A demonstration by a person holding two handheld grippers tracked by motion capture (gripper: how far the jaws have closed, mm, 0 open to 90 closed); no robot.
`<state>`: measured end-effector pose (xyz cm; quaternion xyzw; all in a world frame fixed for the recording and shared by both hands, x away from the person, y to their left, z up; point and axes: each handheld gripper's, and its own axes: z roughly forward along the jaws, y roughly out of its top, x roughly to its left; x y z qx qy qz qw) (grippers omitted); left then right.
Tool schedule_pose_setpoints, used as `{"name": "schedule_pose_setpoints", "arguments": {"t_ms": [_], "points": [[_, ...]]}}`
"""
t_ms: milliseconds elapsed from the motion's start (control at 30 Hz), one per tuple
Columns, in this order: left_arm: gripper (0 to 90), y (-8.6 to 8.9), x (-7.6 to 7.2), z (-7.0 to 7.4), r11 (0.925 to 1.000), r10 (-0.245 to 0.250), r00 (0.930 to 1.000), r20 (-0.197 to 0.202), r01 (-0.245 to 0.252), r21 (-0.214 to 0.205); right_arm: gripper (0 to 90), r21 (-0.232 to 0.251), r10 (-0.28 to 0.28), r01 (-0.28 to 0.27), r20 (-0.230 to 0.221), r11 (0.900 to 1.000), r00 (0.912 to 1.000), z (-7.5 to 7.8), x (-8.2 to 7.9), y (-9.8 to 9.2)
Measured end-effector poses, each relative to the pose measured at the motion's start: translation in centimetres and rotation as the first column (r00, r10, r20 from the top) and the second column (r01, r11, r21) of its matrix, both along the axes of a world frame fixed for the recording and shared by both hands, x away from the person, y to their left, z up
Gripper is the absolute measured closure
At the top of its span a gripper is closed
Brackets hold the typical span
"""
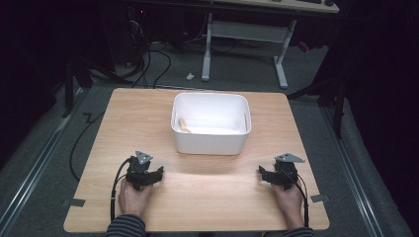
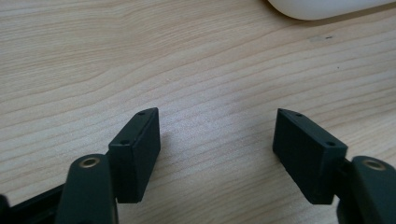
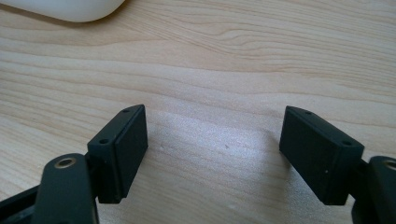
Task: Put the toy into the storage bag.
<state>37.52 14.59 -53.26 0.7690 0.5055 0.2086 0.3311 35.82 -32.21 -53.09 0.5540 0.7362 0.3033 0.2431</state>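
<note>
— What is happening now?
— Nothing has started, I think. The left hand-held gripper (image 1: 157, 174) and right hand-held gripper (image 1: 263, 174) rest on the pale wooden desk (image 1: 128, 123), jaws wide, holding nothing.
— And next?
— Maybe reach into the white plastic tub (image 1: 211, 142). A small orange thing (image 1: 185, 126), too blurry to name, lies inside.

Striped sleeves (image 1: 126, 226); each black gripper (image 1: 157, 174) carries a grey triangular plate and black cable.

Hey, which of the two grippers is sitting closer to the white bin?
The left gripper, by a little. It lies near the white bin's front left corner, while the right gripper sits farther out past the front right corner. Both have open fingers.
</note>
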Motion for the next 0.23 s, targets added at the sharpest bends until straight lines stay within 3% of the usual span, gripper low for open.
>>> {"name": "schedule_pose_setpoints", "arguments": {"t_ms": [67, 233], "points": [[29.6, 0.02, -0.17, -0.35, 0.9999, 0.004, 0.9996, 0.03, -0.003, -0.014, 23.7, 0.0, -0.001, 0.001, 0.0, 1.0, 1.0, 0.0, -0.01, 0.0], [24.6, -0.02, -0.33, -0.37, 0.9999, 0.001, 0.9997, 0.024, 0.0, -0.013, 23.7, 0.0, -0.001, 0.001, 0.0, 1.0, 1.0, 0.0, 0.0, 0.0]]}}
